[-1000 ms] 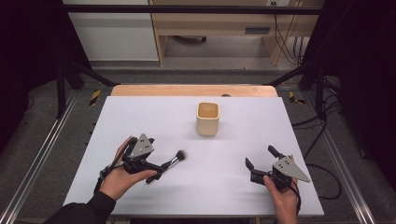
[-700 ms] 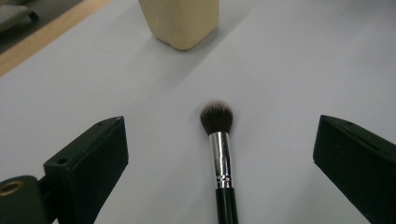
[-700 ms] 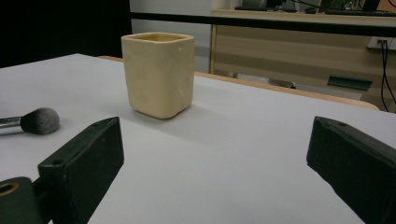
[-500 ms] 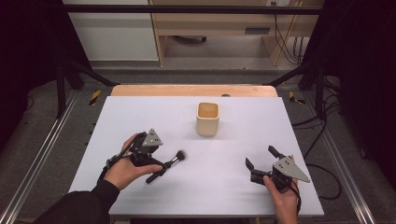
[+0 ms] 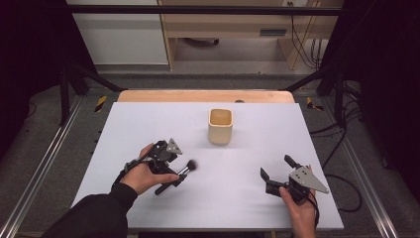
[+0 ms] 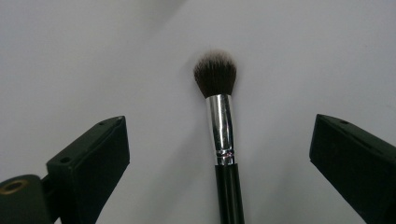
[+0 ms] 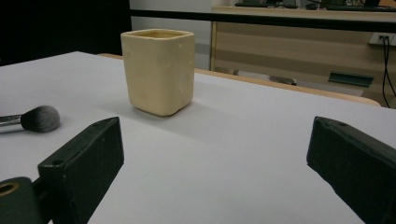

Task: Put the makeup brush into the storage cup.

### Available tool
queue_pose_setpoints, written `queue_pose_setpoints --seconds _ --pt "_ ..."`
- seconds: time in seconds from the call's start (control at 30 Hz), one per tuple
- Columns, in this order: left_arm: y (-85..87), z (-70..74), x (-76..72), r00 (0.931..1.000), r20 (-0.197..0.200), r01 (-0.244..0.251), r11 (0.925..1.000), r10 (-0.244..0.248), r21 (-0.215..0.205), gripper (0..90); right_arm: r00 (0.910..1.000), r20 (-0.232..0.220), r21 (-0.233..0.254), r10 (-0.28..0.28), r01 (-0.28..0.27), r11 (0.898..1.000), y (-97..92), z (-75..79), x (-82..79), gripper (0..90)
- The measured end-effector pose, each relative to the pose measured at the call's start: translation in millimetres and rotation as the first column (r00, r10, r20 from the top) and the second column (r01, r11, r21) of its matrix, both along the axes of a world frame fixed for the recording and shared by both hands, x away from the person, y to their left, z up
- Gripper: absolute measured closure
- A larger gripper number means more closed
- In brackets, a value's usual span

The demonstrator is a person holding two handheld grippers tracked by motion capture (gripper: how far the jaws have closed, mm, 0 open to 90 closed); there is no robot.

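Risen slightly, left gripper straddles brush (jaws wide, not touching).

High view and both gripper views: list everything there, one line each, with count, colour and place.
Makeup brush: one, black handle, silver ferrule, dark bristles; lying on the table between the left gripper's open jaws.
Cup: one, cream, square-sided; upright at mid-table, toward the far edge.
Table: one, white top, wooden far edge.
Left gripper: one, black; over the brush, jaws apart.
Right gripper: one, black; near right of the table, open, holding nothing.
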State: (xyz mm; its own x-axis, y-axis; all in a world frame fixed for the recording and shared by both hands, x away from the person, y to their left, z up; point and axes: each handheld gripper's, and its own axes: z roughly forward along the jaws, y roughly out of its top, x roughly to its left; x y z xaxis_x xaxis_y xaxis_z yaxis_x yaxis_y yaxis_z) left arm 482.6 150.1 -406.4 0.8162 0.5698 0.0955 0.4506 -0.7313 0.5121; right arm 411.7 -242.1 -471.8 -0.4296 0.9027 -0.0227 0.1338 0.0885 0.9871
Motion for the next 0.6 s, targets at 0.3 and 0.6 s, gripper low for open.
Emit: queue_pose_setpoints --seconds 0.3,0.6 --pt "-10.2 -8.6 6.0 0.9993 -0.036 0.015 0.9983 -0.013 0.056 5.6 0.9999 -0.010 0.001 0.003 -0.003 1.000 0.6 -0.8 0.3 4.2" --pt "-12.6 -22.9 13.6 0.9950 -0.100 0.010 0.9930 0.002 0.118 6.0 0.9999 -0.013 0.002 0.004 -0.004 1.000 -0.1 -1.5 1.1 4.2"
